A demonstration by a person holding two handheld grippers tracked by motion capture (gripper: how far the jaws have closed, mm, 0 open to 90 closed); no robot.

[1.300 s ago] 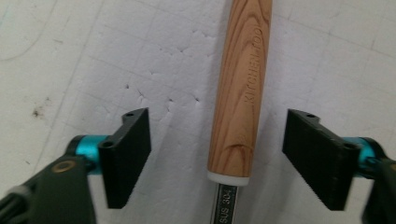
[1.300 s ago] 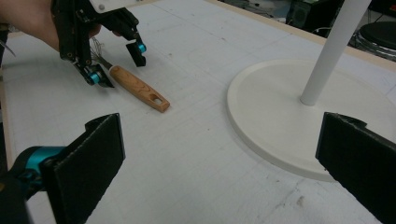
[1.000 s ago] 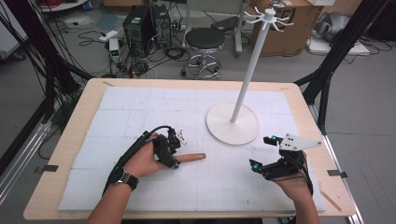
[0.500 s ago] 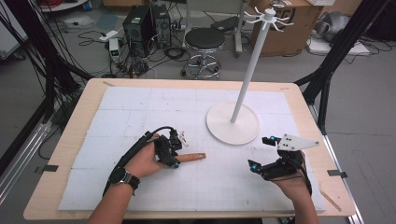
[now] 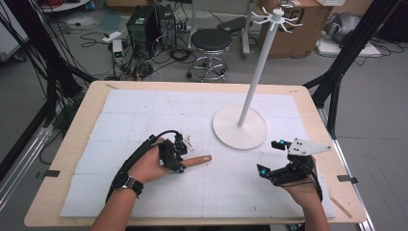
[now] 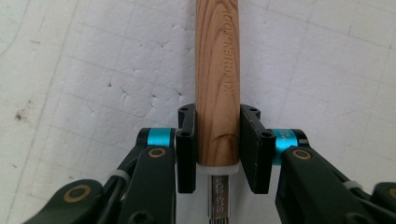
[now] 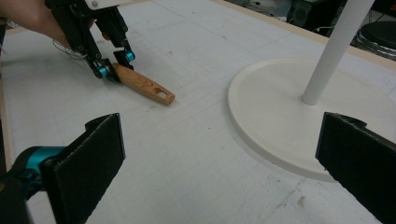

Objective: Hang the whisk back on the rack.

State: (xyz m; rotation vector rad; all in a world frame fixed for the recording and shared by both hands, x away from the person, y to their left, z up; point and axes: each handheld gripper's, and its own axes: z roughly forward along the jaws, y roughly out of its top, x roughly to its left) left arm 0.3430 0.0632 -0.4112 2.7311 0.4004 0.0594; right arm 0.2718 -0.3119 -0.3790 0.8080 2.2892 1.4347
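The left gripper (image 5: pixel 180 155) is seen with its two black jaws having just been closing, and they are now clamped on the light brown wooden handle of a kitchen tool (image 6: pixel 217 79), one pad pressed against each side. The grip is taken at the near end of the handle, just where a white collar and a steel shank (image 6: pixel 219 198) stamped with lettering emerge toward the gripper body. From the jaws the handle extends straight ahead, lying flat on the white gridded foam mat (image 5: pixel 144 120). In the right gripper view the far end of the handle (image 7: pixel 142 85) is shown rounded, with an oval hanging hole, resting on the mat.

The right gripper (image 5: pixel 275 156) is held with its jaws set wide apart and nothing between them. The round white base of a tall white hook stand (image 5: pixel 239 126) is found just ahead of it and toward its right jaw; the held tool is well apart, ahead and toward its left jaw. The upright white pole (image 5: pixel 255 72) rises from the middle of that base.
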